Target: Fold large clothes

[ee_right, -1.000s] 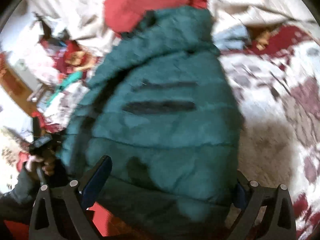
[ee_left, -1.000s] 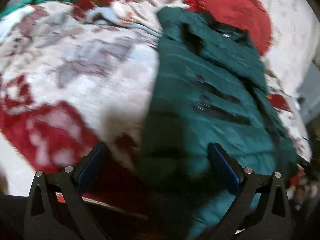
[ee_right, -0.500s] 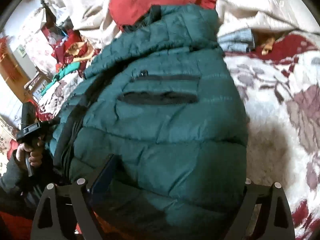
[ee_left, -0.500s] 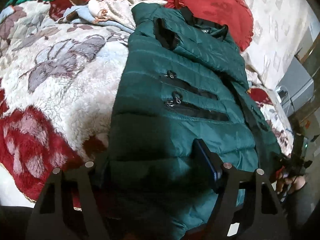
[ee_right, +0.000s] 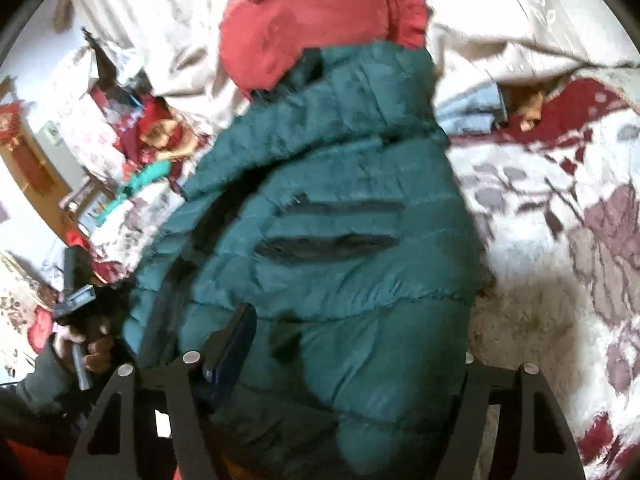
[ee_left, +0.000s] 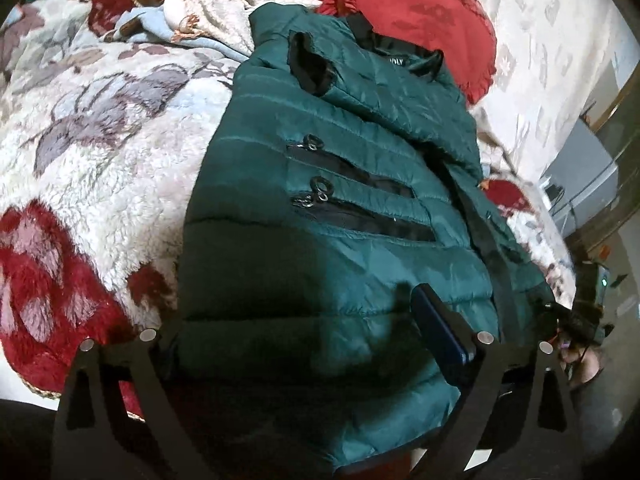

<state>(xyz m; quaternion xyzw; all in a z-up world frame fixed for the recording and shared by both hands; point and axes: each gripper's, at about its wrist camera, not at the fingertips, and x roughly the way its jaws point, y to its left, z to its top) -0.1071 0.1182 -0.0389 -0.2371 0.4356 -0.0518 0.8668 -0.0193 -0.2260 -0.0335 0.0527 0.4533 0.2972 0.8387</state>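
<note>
A dark green padded jacket [ee_left: 328, 208] with two black zip pockets lies lengthwise on a bed, collar at the far end. In the left wrist view its near hem fills the space between the fingers of my left gripper [ee_left: 296, 328]; the blue right pad [ee_left: 436, 328] presses on the fabric and the left finger is hidden under the hem. In the right wrist view the jacket [ee_right: 340, 232] likewise sits between the fingers of my right gripper [ee_right: 356, 344]; the blue left pad [ee_right: 236, 340] lies on the fabric and the right finger is hidden.
A fleecy white, grey and red floral blanket [ee_left: 88, 152] covers the bed. A red frilled cushion [ee_left: 416, 12] lies beyond the collar, with crumpled clothes [ee_left: 192, 12] at the far left. The other hand and gripper show at the left edge of the right wrist view [ee_right: 80, 320].
Both grippers have moved onto the jacket's near hem and their fingers have come closer together around the fabric. The jacket stays laid out on the bed.
</note>
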